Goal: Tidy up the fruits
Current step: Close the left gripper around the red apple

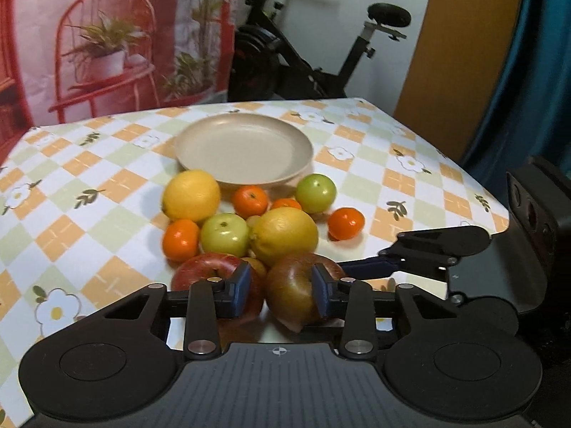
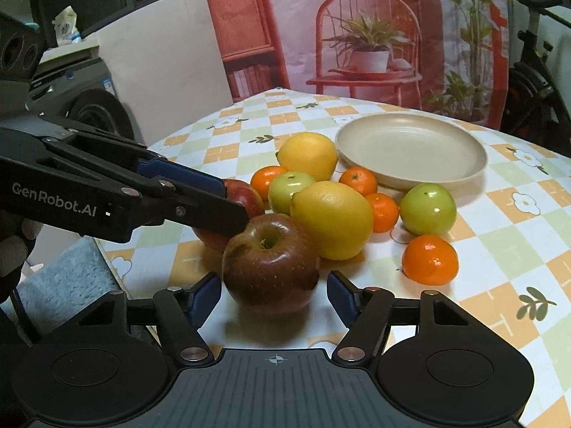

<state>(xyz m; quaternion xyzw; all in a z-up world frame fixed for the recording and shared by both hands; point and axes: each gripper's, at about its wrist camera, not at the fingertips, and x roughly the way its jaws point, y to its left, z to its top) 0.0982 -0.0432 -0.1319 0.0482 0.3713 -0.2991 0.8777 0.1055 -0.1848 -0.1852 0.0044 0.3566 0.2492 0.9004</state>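
A heap of fruit lies in front of an empty beige plate (image 1: 244, 151) (image 2: 410, 148): two lemons (image 1: 283, 235) (image 2: 332, 219), two green apples (image 1: 225, 233), several oranges (image 1: 249, 199), and two red apples. My left gripper (image 1: 280, 290) is open, its fingers hovering over the gap between the left red apple (image 1: 203, 271) and the darker red apple (image 1: 291, 287). My right gripper (image 2: 274, 294) is open, its fingers either side of the dark red apple (image 2: 271, 262) without touching. The left gripper also shows in the right wrist view (image 2: 233, 201).
The checked tablecloth (image 1: 89, 192) covers the table. An exercise bike (image 1: 285, 46) and a printed backdrop stand behind it. The table's near-left edge (image 2: 110, 249) drops to a grey rug. A lone orange (image 2: 430, 258) lies to the right of the heap.
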